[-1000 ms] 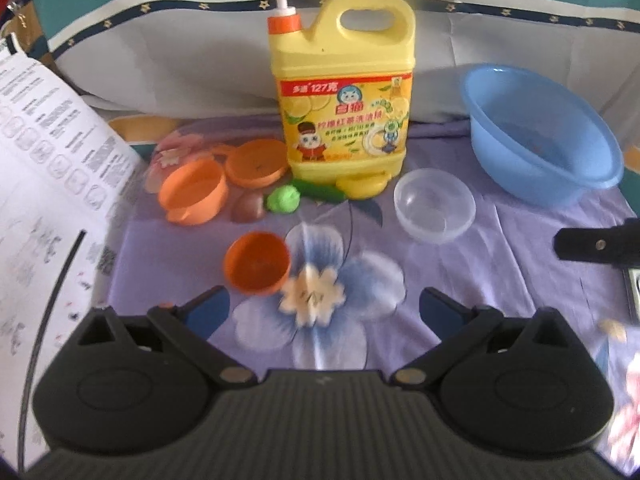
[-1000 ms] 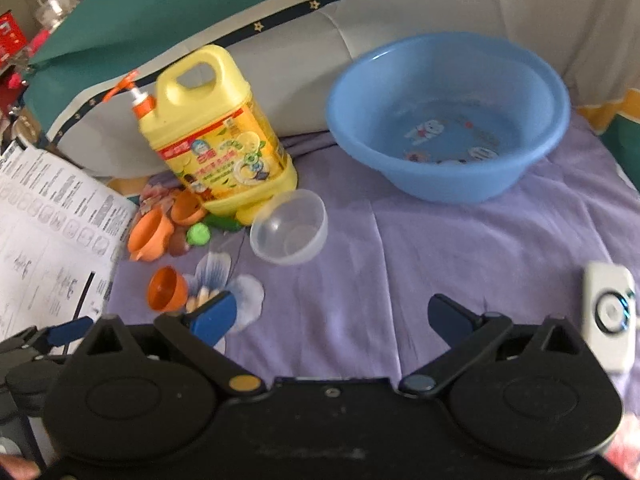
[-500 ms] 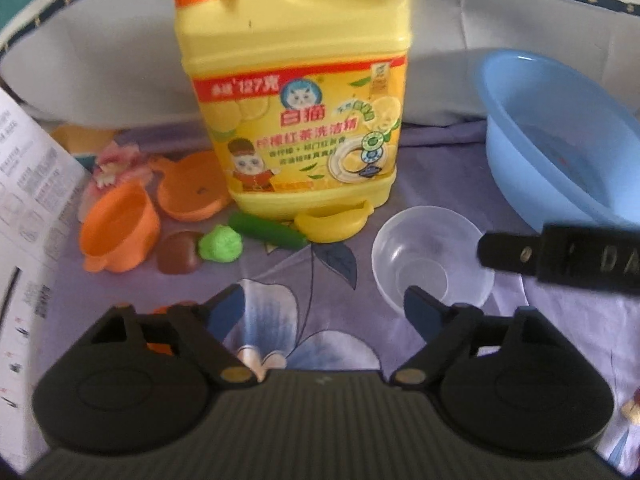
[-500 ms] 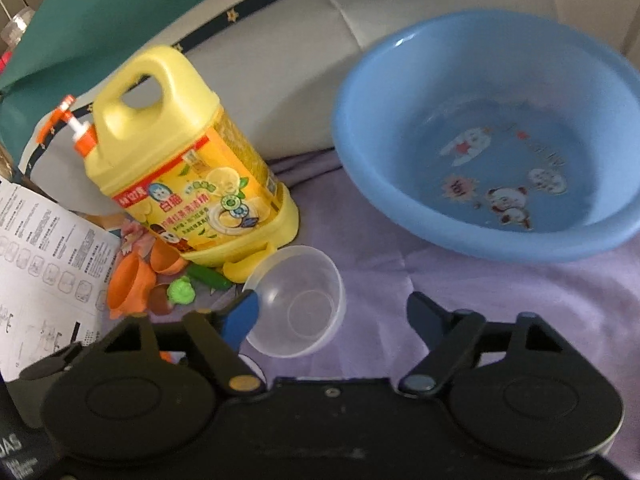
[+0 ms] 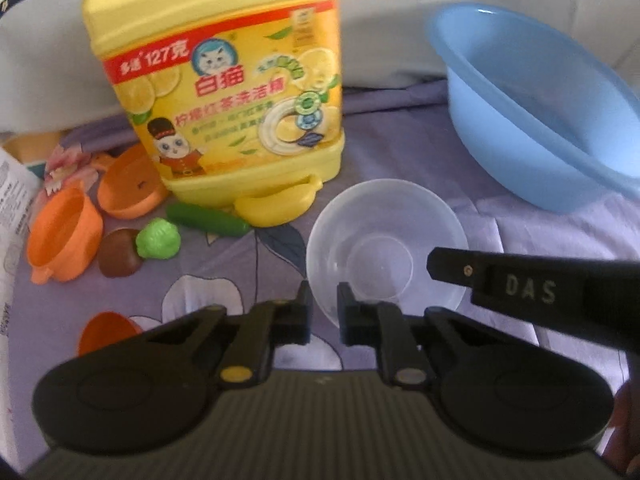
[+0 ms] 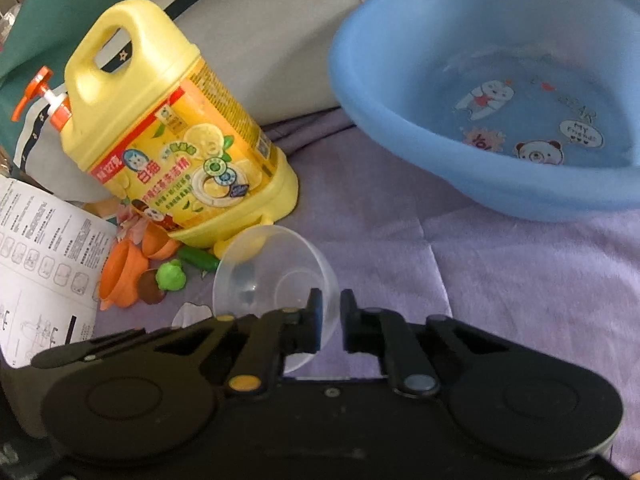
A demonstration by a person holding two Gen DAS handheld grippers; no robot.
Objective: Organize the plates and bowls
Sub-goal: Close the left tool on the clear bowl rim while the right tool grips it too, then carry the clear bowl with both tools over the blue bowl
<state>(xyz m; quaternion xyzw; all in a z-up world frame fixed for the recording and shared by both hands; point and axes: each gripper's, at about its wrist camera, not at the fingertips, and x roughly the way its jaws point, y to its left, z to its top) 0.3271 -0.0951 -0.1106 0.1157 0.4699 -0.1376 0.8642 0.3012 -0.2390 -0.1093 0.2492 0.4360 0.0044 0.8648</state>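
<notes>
In your left wrist view, the left gripper (image 5: 322, 312) has its jaws drawn in, pinching the near-left rim of the clear bowl (image 5: 386, 250) on the purple floral cloth (image 5: 400, 152). From the right, a black finger marked "DAS" reaches the bowl's right rim. The yellow detergent jug (image 5: 224, 80) beyond reads "127克" and "白猫"

In your right wrist view, the right gripper (image 6: 330, 314) pinches the bowl's right wall. The blue basin (image 6: 500, 92) far right reads "MY FRIENDS"
</notes>
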